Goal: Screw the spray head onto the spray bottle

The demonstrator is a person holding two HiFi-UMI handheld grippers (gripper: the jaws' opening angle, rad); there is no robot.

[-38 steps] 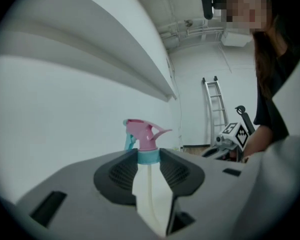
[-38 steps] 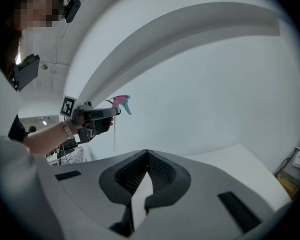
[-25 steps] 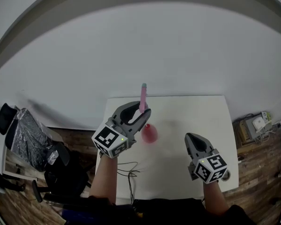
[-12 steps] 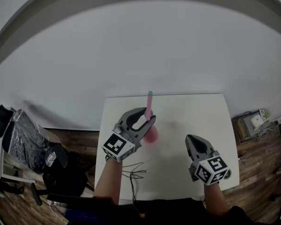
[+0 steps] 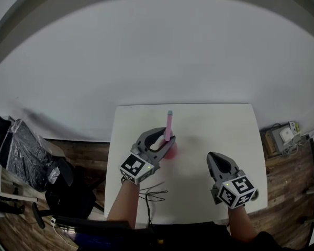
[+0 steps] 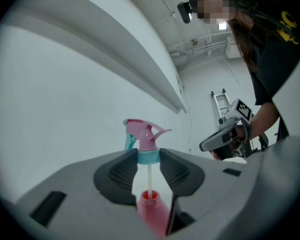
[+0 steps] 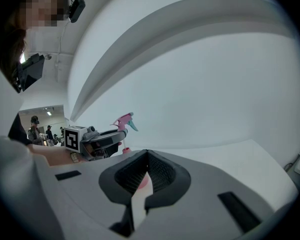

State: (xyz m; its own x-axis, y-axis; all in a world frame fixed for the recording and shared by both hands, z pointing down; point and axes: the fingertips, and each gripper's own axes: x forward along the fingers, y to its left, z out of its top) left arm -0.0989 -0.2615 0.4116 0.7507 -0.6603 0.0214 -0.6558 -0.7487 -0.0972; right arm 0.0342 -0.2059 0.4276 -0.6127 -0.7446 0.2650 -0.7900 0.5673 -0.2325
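1. Head view: my left gripper (image 5: 165,139) carries the spray head (image 5: 169,124) upright over the pink bottle (image 5: 171,150), which stands on the white table (image 5: 220,122). My right gripper (image 5: 216,158) hangs well apart to the right.
2. Left gripper view: the jaws are clamped on the teal collar (image 6: 148,156). The dip tube (image 6: 149,178) enters the bottle mouth, but the collar is not yet on the neck. I judge this the seating step.
3. Right gripper view: the jaws are together with nothing between them. Next, I reckon, the collar goes down squarely onto the threads, the right gripper opens to steady the bottle, and then comes the twist.
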